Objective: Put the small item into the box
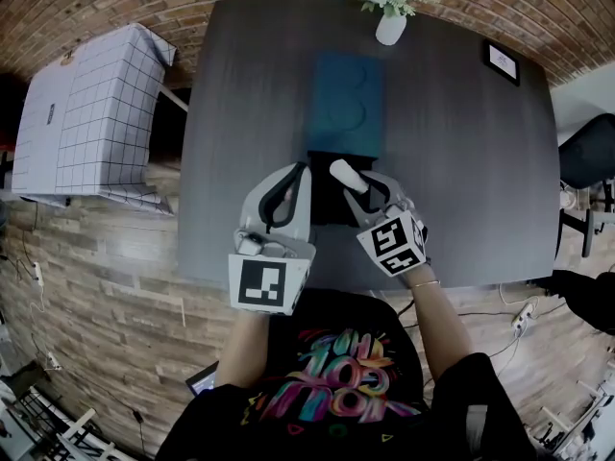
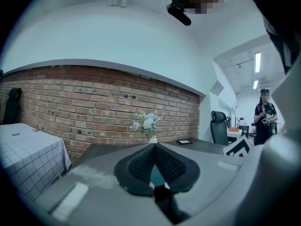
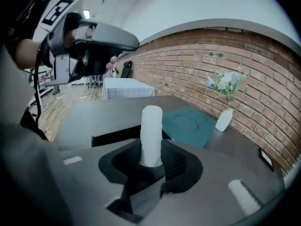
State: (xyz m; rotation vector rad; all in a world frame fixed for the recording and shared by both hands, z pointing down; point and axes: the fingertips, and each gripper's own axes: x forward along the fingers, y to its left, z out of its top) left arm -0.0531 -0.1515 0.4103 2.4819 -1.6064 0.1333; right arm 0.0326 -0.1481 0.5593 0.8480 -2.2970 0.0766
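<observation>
My right gripper (image 1: 361, 192) (image 3: 153, 155) is shut on a small white cylinder (image 1: 347, 175) (image 3: 151, 134), which stands up out of the jaws. It hovers over the right side of an open black box (image 1: 329, 203) (image 3: 116, 134) near the table's front edge. A teal lid (image 1: 347, 104) (image 3: 189, 123) lies flat just beyond the box. My left gripper (image 1: 288, 192) (image 2: 154, 147) is at the box's left side, its pads meeting at the tips with nothing between them. In the right gripper view it shows raised at the upper left (image 3: 89, 36).
A white vase of flowers (image 1: 389, 25) (image 2: 153, 139) (image 3: 224, 119) stands at the dark table's far edge (image 1: 288, 8), a small framed picture (image 1: 502, 60) at the far right. A checked-cloth table (image 1: 96, 113) is to the left, an office chair (image 1: 586, 152) to the right.
</observation>
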